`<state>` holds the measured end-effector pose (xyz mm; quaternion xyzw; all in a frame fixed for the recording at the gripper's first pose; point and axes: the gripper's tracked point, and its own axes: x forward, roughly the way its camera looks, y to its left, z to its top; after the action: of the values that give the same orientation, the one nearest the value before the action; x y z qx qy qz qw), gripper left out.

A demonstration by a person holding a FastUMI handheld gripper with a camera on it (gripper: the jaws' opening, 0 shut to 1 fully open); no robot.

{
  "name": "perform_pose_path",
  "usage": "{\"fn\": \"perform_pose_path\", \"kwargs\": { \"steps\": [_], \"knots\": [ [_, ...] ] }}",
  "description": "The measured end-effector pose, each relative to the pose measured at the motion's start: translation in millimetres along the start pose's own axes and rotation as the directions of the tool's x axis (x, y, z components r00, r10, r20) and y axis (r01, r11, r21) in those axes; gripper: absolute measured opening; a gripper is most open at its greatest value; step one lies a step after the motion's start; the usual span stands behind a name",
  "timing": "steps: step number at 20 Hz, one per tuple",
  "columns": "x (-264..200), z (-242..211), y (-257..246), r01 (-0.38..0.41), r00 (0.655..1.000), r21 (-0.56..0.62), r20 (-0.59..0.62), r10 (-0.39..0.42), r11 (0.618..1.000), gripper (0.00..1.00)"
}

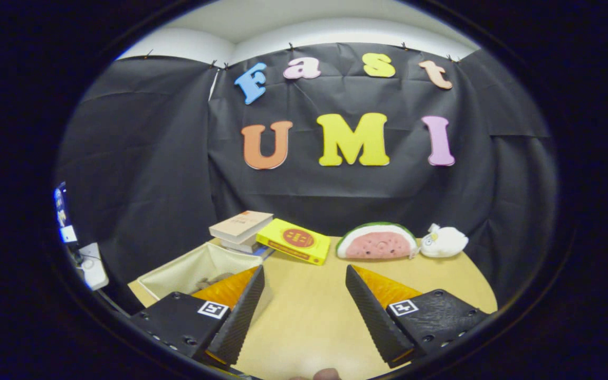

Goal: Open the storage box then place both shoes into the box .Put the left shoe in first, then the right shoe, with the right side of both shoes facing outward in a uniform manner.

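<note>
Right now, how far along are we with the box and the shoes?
Done: the storage box beside the books looks open at the top; something dark lies inside, too unclear to call a shoe. In hand: nothing, the gripper is open over bare table. Left: apparently both shoes, left one first.

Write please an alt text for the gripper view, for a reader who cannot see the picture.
The gripper is open above a wooden table, nothing between its fingers. Behind its left finger stands an open beige fabric storage box. Farther back lie stacked books, a yellow box, a watermelon plush and a white plush.
</note>
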<state>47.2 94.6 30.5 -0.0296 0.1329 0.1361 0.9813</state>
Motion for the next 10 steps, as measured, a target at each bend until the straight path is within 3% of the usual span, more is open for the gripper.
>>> {"fn": "perform_pose_path", "kwargs": {
  "steps": [5, 10],
  "knots": [
    [-11.3, -37.1, -119.8, 0.138, 0.987, -0.055, -0.073, -0.142, 0.989, 0.97],
    [3.9, -92.9, -184.1, 0.160, 0.953, -0.072, -0.249, -0.173, 0.985, 0.97]
  ]
}}
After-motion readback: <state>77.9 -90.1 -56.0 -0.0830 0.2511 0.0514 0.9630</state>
